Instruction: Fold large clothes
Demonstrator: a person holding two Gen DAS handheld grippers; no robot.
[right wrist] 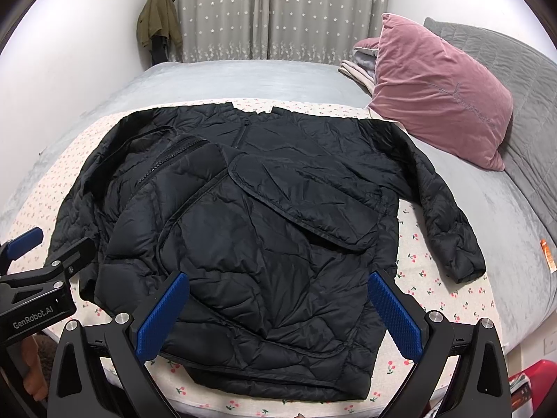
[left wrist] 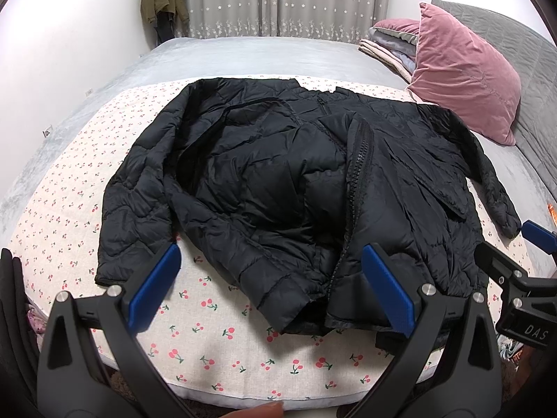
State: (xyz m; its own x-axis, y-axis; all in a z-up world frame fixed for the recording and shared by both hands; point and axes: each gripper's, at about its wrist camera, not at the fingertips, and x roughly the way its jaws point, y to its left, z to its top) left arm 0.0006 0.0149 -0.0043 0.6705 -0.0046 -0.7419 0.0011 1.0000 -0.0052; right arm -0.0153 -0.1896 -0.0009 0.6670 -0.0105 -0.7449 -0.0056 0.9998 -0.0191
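Left gripper [left wrist: 271, 289] spread wide, right gripper [right wrist: 278, 313] likewise, above black jacket [left wrist: 296, 188] hem, cherry-print sheet [left wrist: 216, 358] bare alongside.

Bare cherry-print sheet [left wrist: 222, 358] near edge w/ passing room, pink pillow [right wrist: 442, 94] blocking far right, grey bedspread [left wrist: 257, 55] open beyond.

A wide bed [left wrist: 264, 52] in a grey cover is filling the room, with a cherry-print sheet [left wrist: 209, 334] lying across its near end. Grey star-patterned curtains [right wrist: 271, 10] are hanging closed behind it, an olive coat [right wrist: 156, 17] is hanging on the white wall [left wrist: 69, 35], and a pink velvet pillow [right wrist: 442, 90] is leaning against the grey headboard [right wrist: 522, 80].
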